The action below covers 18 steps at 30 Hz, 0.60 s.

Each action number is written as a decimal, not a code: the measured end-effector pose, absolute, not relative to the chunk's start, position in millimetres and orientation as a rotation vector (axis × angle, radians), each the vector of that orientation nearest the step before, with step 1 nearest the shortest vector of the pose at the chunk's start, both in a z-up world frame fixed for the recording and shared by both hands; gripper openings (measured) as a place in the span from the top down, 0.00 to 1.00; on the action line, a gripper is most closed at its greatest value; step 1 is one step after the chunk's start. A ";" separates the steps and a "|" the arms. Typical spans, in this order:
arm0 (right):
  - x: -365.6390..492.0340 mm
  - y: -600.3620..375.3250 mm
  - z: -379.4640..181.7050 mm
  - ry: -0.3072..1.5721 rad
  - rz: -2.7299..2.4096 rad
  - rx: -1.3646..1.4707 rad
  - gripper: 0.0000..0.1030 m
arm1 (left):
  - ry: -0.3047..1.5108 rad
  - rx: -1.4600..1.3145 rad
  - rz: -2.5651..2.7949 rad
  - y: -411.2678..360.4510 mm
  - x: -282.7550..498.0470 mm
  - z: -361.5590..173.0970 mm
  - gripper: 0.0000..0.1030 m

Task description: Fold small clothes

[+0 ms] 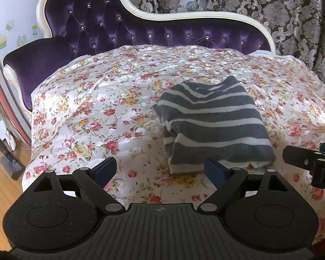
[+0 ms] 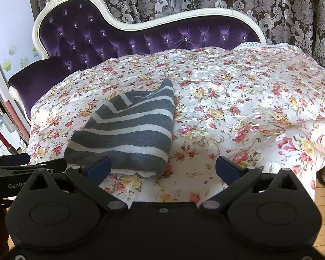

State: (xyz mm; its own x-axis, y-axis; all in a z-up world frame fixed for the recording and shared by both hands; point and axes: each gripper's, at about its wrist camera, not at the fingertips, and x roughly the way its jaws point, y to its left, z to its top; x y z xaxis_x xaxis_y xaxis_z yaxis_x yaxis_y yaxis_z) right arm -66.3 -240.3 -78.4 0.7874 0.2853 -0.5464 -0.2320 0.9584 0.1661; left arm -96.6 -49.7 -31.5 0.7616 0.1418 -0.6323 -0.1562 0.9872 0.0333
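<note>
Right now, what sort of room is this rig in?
Likely a home bedroom or sitting room: a purple tufted velvet chaise with cream frame, covered by a floral satin spread, grey damask curtains behind, and a folded grey-and-white striped garment.

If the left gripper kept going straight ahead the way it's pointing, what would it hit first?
Probably the floral cover: the open left gripper points at bare fabric, with the folded striped garment just right of its line. Depth is unclear.

A floral cover point(image 1: 110, 99) draped the seat of a purple tufted chaise point(image 1: 93, 26) with a cream frame. Damask curtains point(image 1: 281, 10) hung behind its back edge. Wooden floor point(image 1: 2, 186) showed at the left.
</note>
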 end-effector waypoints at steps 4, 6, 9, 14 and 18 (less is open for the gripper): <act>-65.5 -239.4 -80.2 0.615 0.284 0.098 0.01 | 0.699 -0.029 0.161 -48.6 -96.7 -34.2 0.14; -65.5 -238.6 -80.9 0.619 0.286 0.098 0.01 | 0.706 -0.031 0.158 -49.2 -96.8 -35.3 0.14; -64.2 -238.2 -82.2 0.629 0.289 0.100 0.01 | 0.714 -0.032 0.158 -50.3 -97.1 -37.0 0.14; -61.4 -237.3 -85.1 0.651 0.289 0.106 0.01 | 0.730 -0.033 0.155 -49.8 -96.9 -39.5 0.14; -59.5 -237.6 -87.8 0.670 0.287 0.113 0.01 | 0.741 -0.035 0.157 -48.7 -96.2 -41.9 0.14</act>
State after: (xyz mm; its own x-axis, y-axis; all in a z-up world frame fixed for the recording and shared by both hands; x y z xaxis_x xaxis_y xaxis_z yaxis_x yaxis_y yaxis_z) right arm -59.5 -237.6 -87.8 0.7464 0.2980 -0.5950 -0.2256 0.9545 0.1950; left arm -96.2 -48.7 -41.9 0.7265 0.1296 -0.6749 -0.1546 0.9877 0.0232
